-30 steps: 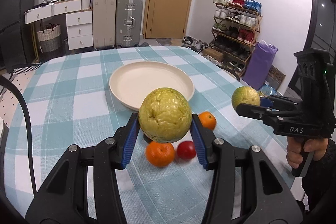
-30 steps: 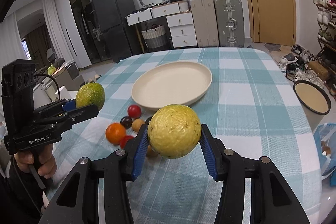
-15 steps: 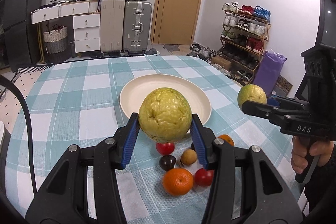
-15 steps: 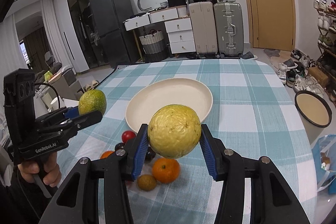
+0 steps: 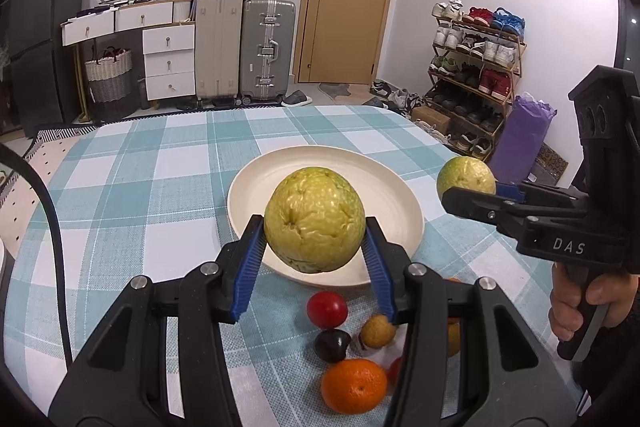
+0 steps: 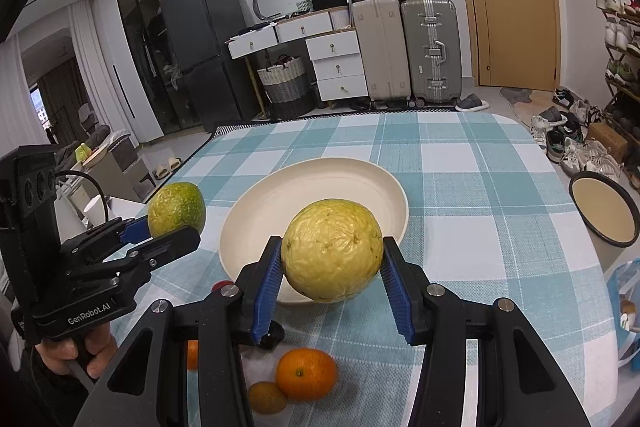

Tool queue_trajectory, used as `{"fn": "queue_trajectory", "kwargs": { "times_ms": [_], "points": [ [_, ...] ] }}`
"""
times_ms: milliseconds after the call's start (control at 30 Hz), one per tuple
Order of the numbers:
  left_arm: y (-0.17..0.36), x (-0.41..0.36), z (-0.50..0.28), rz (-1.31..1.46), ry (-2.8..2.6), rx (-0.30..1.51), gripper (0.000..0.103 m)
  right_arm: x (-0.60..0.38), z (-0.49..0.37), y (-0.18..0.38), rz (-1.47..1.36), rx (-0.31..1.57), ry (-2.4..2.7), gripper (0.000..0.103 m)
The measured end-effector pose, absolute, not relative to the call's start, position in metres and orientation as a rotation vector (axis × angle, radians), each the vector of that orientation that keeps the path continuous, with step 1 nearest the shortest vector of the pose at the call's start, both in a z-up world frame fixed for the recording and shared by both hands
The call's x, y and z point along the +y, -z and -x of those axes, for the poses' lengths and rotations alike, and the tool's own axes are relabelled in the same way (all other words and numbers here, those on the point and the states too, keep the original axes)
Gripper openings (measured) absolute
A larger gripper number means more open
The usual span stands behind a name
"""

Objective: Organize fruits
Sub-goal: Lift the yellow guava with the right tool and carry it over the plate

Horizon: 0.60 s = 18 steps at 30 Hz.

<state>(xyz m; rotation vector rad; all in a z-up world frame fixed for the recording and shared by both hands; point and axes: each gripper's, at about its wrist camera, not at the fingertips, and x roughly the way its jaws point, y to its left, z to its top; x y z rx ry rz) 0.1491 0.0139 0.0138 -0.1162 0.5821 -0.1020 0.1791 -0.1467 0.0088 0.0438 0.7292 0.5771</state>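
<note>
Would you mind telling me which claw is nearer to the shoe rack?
Right. The right claw, holding a green fruit, is on the shoe rack's side of the table; the left claw is farther across.

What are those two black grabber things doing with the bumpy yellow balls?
A person holds a grabber in each hand. The left gripper squeezes one wrinkly yellow-green fruit, and the right gripper squeezes another. Both hang over the near edge of the cream plate, which has nothing on it yet. The small fruits, like the orange and red one, wait on the checked tablecloth.
</note>
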Motion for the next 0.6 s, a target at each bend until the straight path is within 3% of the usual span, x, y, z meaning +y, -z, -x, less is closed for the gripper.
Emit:
{"fn": "queue_trajectory", "kwargs": {
  "times_ms": [600],
  "points": [
    [0.012, 0.022, -0.187, 0.109, 0.055, 0.641, 0.046, -0.123, -0.203, 0.022, -0.001, 0.811, -0.580, 0.049]
  ]
}}
